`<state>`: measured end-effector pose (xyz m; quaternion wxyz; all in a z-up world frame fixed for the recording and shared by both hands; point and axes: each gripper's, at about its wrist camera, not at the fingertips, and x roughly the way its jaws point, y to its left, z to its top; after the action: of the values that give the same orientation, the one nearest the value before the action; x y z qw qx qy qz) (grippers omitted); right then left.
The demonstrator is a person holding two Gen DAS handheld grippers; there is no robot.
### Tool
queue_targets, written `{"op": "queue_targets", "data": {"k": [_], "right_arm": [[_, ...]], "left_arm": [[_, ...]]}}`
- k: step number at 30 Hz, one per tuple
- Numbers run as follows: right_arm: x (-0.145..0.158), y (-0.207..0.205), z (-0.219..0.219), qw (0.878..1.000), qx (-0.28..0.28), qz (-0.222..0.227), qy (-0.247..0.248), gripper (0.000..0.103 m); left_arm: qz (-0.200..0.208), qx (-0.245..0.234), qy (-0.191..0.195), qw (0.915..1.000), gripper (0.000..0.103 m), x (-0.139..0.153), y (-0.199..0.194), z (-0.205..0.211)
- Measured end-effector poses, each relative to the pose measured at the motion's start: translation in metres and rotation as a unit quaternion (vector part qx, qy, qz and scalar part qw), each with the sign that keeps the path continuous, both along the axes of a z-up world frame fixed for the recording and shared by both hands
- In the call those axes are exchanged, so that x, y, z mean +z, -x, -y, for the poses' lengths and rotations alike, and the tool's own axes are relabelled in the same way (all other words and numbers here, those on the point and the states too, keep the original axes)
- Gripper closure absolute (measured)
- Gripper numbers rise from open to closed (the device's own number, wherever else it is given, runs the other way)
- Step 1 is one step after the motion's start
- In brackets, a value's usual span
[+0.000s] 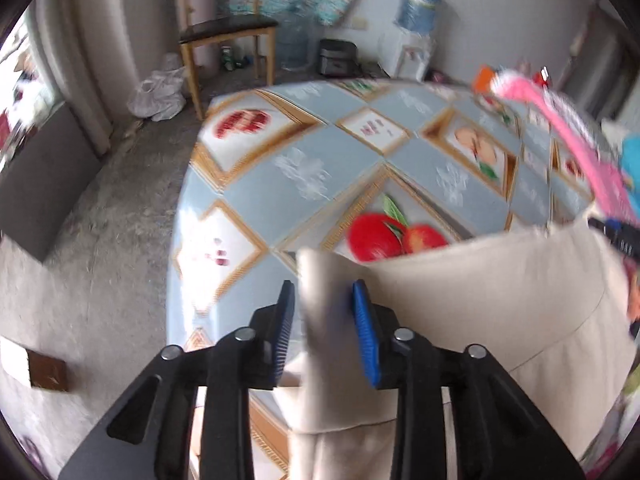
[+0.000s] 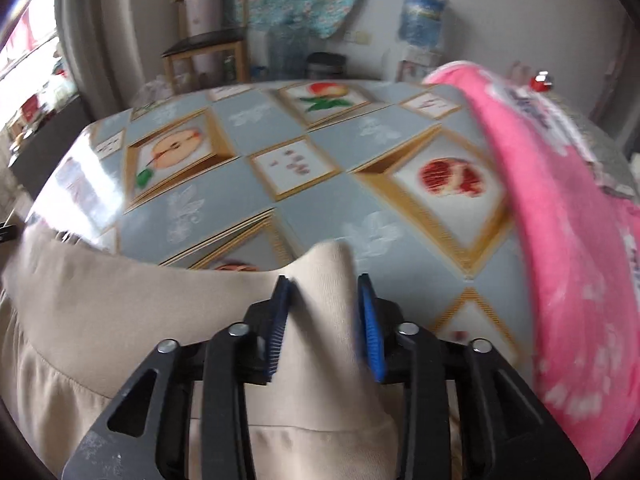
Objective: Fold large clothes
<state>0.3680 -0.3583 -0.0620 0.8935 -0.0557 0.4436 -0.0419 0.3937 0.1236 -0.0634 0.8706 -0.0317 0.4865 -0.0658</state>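
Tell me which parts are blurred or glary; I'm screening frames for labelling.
Left wrist view: pink garment smeared by motion, window glare on the tablecloth, tongs sharp. Right wrist view: tablecloth print and pink garment softly blurred, fisheye bends the table edge.

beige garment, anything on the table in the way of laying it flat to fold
The beige garment is held up over the near edge of the table. The patterned top ahead looks bare, but a pink garment lies along the right side and could crowd the spread.
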Motion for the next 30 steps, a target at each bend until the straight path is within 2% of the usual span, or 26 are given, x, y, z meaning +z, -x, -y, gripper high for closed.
{"op": "queue_targets", "data": {"k": [2,4,5,6,7,9,11,14,15,16,17,18,20,22,25,28,30], "right_arm": [[0.023,0.016,0.008,1.0,-0.019,0.021,0.005,0.068],[0.049,0.044,0.004,0.999,-0.009,0.048,0.02,0.06],[0.059,0.062,-0.003,0.998,0.012,0.057,0.022,0.05],[0.066,0.077,-0.011,0.997,0.033,0.061,0.02,0.043],[0.067,0.093,-0.02,0.997,0.054,0.057,0.017,0.042],[0.057,0.123,-0.038,0.996,0.086,0.029,0.0,0.042],[0.038,0.142,-0.044,0.996,0.089,-0.001,-0.029,0.042],[0.0,0.158,-0.035,0.997,0.051,-0.038,-0.036,0.042],[-0.013,0.159,-0.028,0.997,0.034,-0.049,-0.041,0.042],[-0.022,0.163,-0.018,0.996,0.028,-0.048,-0.073,0.042],[-0.023,0.164,-0.014,0.995,0.024,-0.041,-0.092,0.042],[-0.021,0.163,-0.014,0.994,0.022,-0.048,-0.091,0.042],[-0.006,0.16,-0.026,0.997,0.026,-0.051,-0.058,0.04],[0.015,0.157,-0.039,0.997,0.053,-0.028,-0.049,0.038],[0.036,0.131,-0.055,0.997,0.064,0.007,-0.049,0.028],[0.034,0.084,-0.062,0.996,0.061,0.01,-0.071,0.024],[0.021,0.047,-0.056,0.996,0.04,-0.005,-0.08,0.024]], "left_arm": [[0.021,0.029,0.03,0.9989,0.071,0.019,0.011,-0.019],[0.041,0.024,0.037,0.9982,0.068,0.04,0.032,-0.023],[0.047,0.012,0.041,0.998,0.062,0.046,0.042,-0.02],[0.049,-0.01,0.047,0.9976,0.052,0.05,0.057,-0.013],[0.048,-0.029,0.049,0.9972,0.047,0.052,0.068,-0.006],[0.038,-0.068,0.042,0.9961,0.034,0.045,0.097,0.015],[0.013,-0.086,0.028,0.9959,0.031,0.025,0.12,0.033],[-0.027,-0.071,-0.001,0.9971,0.031,-0.017,0.14,0.041],[-0.036,-0.06,-0.001,0.9975,0.029,-0.03,0.144,0.038],[-0.027,-0.052,0.015,0.9982,0.028,-0.036,0.147,0.033],[-0.016,-0.049,0.015,0.9986,0.028,-0.033,0.152,0.031],[-0.023,-0.05,0.004,0.9985,0.028,-0.029,0.153,0.033],[-0.023,-0.043,-0.015,0.9987,0.028,-0.015,0.153,0.034],[0.007,-0.045,-0.024,0.9987,0.028,0.008,0.149,0.035],[0.033,-0.042,-0.019,0.9984,0.025,0.031,0.127,0.044],[0.028,-0.05,0.005,0.9984,0.017,0.03,0.088,0.061],[0.001,-0.026,-0.019,0.9995,0.017,0.011,0.057,0.066]]}}
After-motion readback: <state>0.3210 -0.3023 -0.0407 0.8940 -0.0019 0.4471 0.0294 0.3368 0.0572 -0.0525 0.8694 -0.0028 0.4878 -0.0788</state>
